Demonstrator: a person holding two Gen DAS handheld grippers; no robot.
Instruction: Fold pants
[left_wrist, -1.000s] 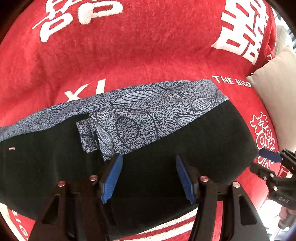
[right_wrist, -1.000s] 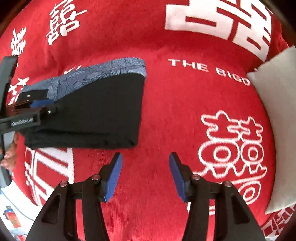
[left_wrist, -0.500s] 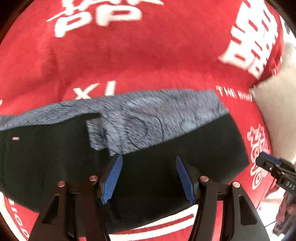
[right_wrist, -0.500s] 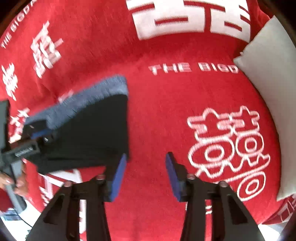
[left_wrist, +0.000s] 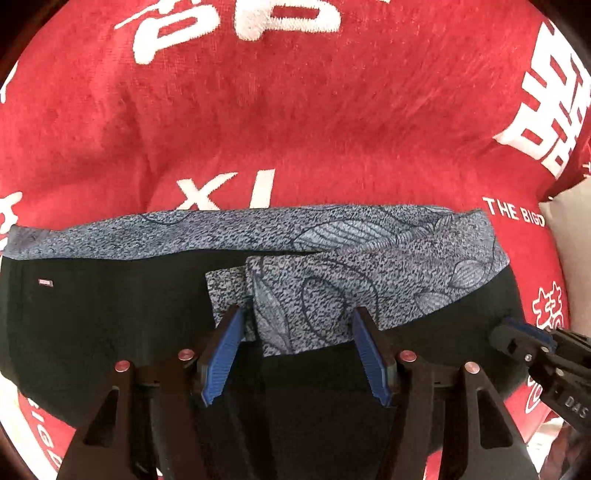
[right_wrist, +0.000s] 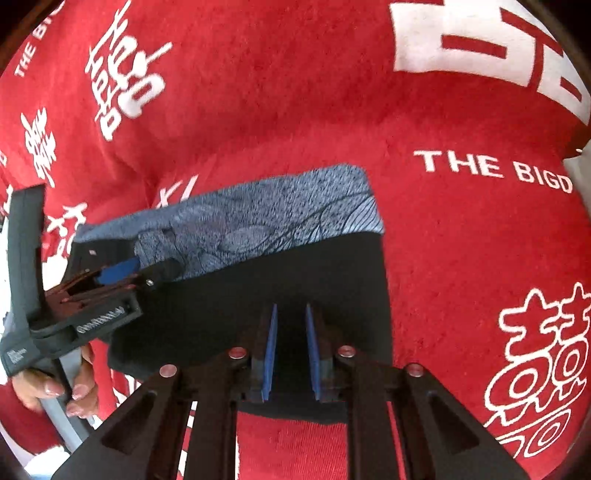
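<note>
Left wrist view: our left tool (left_wrist: 295, 350) hangs with its blue pads spread wide, gripping nothing, over the black pants with a blue-grey leaf-patterned waistband (left_wrist: 110, 325), which lie flat on the red blanket with white lettering (left_wrist: 295, 110). Our right tool (right_wrist: 290, 354) has its pads nearly together at the pants' near right edge (whether cloth is pinched, we cannot tell).

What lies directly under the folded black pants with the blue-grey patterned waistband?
The black pants lie on a red blanket with white lettering, visible all around them. Anything between them is covered.
</note>
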